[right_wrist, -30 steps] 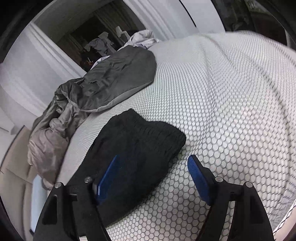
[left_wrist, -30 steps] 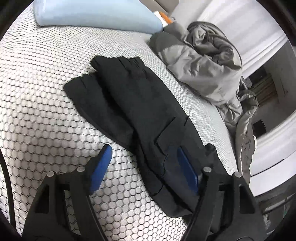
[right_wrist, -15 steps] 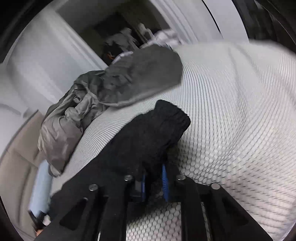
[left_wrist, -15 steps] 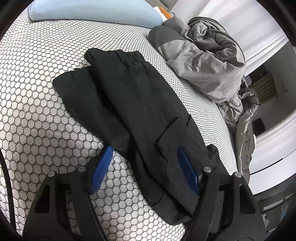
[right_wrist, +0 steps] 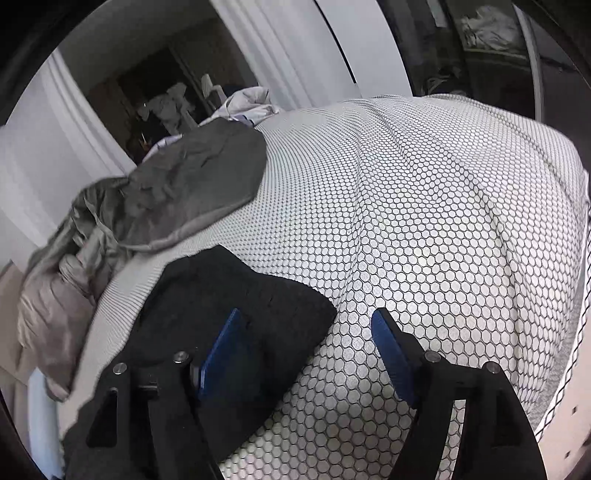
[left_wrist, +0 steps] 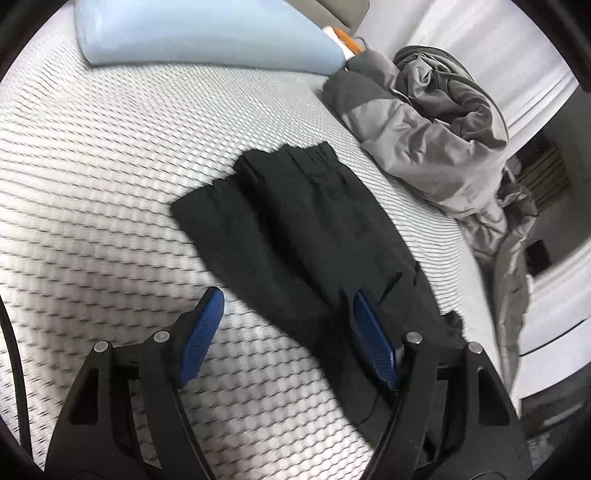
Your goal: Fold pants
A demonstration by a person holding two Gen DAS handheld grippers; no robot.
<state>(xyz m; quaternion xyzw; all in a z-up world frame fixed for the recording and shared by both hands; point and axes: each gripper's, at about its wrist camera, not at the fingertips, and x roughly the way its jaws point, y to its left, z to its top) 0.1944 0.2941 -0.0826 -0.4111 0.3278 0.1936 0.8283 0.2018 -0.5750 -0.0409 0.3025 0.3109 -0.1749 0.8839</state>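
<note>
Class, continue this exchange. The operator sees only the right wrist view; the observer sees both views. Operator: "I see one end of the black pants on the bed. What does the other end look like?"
Observer: The other end of the black pants is the gathered waistband, which points toward a light blue pillow.
Operator: Is the left gripper holding them?
Observer: No. The left gripper has its jaws open, one finger over the pants and the other over the mattress.
Operator: Any feature near it?
Observer: A flap pocket lies beside the finger that is over the pants.
</note>
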